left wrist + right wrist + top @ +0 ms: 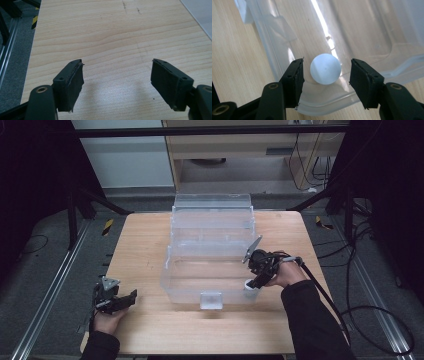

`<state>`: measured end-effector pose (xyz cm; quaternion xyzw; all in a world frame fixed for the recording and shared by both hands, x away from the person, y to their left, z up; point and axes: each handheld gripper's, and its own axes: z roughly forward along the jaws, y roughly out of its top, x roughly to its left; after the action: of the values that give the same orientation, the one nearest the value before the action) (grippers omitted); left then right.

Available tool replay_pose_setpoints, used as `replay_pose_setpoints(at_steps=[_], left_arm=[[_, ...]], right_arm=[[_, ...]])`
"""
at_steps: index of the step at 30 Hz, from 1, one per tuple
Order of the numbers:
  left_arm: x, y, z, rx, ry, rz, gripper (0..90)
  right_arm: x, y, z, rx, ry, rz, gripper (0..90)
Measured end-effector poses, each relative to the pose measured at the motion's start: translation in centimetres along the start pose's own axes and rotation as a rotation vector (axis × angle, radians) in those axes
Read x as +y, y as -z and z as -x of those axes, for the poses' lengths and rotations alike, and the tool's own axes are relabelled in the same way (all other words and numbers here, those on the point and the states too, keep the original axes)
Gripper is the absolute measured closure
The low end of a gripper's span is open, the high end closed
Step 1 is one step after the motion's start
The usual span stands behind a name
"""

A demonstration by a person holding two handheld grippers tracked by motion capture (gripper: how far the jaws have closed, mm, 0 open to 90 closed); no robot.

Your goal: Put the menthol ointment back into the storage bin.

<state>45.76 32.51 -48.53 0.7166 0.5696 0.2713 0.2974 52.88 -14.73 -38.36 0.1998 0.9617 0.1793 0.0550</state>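
White ball (325, 68) inside clear plastic bin (372, 37), between the parted jaws of the right gripper (325, 72), apparently untouched by either pad; near bin's front corner. Left gripper (117, 77) well apart, jaws spread wide over bare wooden table (100, 32).

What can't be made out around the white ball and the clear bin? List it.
- High view: white ball, half hidden by the right gripper.
- Right gripper view: whether the ball rests on the clear bin floor; glare blurs it.
- Left gripper view: bin cut off by the top right edge.
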Motion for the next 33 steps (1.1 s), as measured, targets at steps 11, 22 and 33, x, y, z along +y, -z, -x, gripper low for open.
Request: replay_pose_setpoints(at_steps=[11,22,33], left_arm=[[-0.1,0.2,0.1,-0.046,0.0,0.016,32.6],[0.0,0.4,0.2,-0.066,0.002,0.025,51.1],[-0.1,0.4,0.3,-0.071,-0.004,0.025,63.5]], right_arm=[[-1.9,3.6,-0.5,-0.104,-0.083,0.284,39.5],[-6.5,5.7,-2.0,-0.261,-0.244,0.547,32.0],[-12.4,4.6,-2.3,-0.321,-0.409,0.697,24.8]])
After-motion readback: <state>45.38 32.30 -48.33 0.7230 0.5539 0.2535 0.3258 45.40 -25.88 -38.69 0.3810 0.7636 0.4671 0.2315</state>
